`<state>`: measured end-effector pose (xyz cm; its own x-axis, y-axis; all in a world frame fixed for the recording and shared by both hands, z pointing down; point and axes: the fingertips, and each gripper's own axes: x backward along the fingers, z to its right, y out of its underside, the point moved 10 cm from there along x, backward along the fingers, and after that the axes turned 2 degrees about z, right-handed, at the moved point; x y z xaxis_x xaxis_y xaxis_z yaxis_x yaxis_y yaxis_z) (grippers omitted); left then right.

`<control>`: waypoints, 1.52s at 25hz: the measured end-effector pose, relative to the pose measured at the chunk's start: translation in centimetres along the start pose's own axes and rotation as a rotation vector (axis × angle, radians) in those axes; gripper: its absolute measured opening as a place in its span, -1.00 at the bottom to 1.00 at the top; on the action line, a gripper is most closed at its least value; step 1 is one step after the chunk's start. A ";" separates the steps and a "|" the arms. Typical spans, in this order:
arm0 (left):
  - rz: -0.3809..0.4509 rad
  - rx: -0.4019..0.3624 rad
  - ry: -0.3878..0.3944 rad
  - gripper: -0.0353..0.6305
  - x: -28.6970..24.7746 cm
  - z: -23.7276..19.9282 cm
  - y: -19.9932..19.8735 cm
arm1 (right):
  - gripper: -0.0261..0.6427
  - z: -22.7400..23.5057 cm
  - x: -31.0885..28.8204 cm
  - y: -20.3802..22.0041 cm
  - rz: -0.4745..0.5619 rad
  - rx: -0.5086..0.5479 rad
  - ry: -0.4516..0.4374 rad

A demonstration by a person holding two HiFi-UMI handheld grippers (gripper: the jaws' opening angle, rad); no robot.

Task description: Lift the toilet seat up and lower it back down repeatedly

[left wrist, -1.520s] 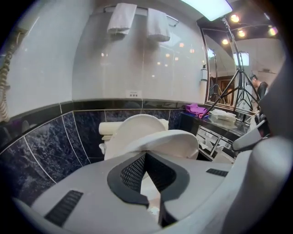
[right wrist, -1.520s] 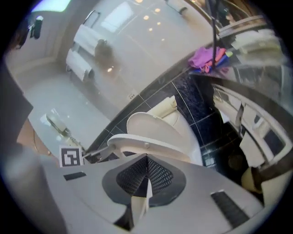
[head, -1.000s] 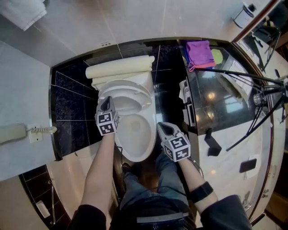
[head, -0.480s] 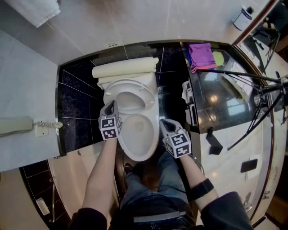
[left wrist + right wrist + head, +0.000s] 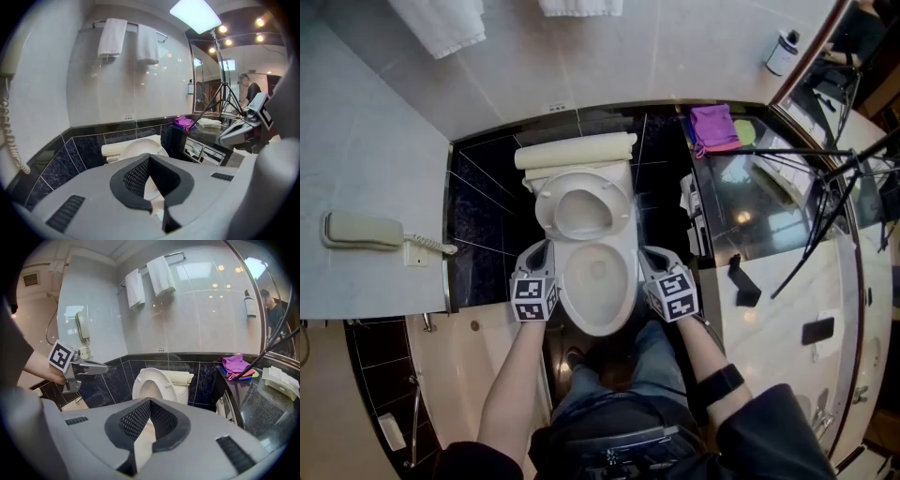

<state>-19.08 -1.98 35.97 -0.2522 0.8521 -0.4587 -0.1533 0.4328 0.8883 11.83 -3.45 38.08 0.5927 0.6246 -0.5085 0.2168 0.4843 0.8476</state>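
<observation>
Seat: the toilet seat [image 5: 581, 181] stands raised, leaning back against the cream tank [image 5: 572, 150] at the far wall. The bowl [image 5: 598, 326] lies open below it.
Left claw: the left gripper [image 5: 542, 251] hangs just beside the bowl's left rim. Its jaws are pinched together with nothing in them, clear of the seat.
Right claw: the right gripper [image 5: 649, 253] mirrors it by the right rim, jaws closed and empty.
Handling: the seat looks like rigid moulded plastic, light and glossy, probably slick. It is hinged at the back, so it should swing freely and may drop hard once past its tipping point.
Where to take hold: the ring's top edge, farthest from the hinge, hooked or pinched across the rim. Ease it down rather than letting go early.
Risk: the seat slamming onto the porcelain, or closed jaws sliding off the smooth curve.
</observation>
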 end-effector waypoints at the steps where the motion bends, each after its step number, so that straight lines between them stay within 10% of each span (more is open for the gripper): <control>1: 0.004 0.004 0.007 -0.89 1.2 0.1 -0.1 | -0.89 -0.5 0.5 -0.3 0.003 0.004 0.007; 18: 0.082 0.075 0.030 -0.89 17.0 0.1 0.8 | -0.89 -8.0 9.7 0.0 0.039 0.021 0.124; 38: 0.089 0.044 0.036 -0.89 18.4 0.1 0.9 | -0.86 -8.9 9.7 -1.8 -0.041 0.218 0.171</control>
<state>-23.73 14.15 28.33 -0.2971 0.8772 -0.3772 -0.0863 0.3688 0.9255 10.31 7.15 30.24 0.4444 0.7107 -0.5454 0.4107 0.3794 0.8291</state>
